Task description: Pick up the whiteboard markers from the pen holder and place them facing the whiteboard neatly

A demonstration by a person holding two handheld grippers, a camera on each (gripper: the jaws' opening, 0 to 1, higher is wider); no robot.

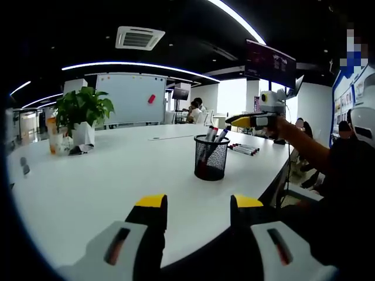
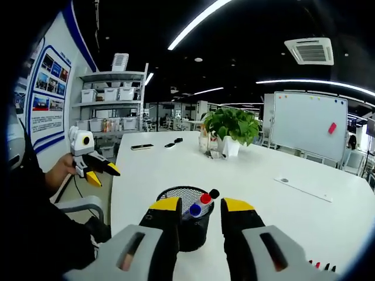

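Observation:
A black mesh pen holder (image 1: pixel 211 157) stands on the white table (image 1: pixel 117 181) with markers (image 1: pixel 214 134) sticking out of it. Several more markers (image 1: pixel 244 149) lie in a row on the table just beyond it. My right gripper (image 1: pixel 246 121) hovers above the holder's right side. In the right gripper view that gripper (image 2: pixel 201 206) is open, and the holder (image 2: pixel 188 225) sits below its jaws with red, blue and black marker caps (image 2: pixel 202 200) between them, none gripped. My left gripper (image 1: pixel 199 205) is open and empty, well short of the holder. The whiteboard (image 1: pixel 132 98) stands at the far end.
A potted plant (image 1: pixel 84 110) and a cup stand at the table's far left. A paper sheet (image 2: pixel 304 188) lies near the whiteboard (image 2: pixel 307 123). Shelves with bins (image 2: pixel 111 93) line the wall. People sit at the back (image 1: pixel 196 111). A chair (image 2: pixel 79 205) stands by the table edge.

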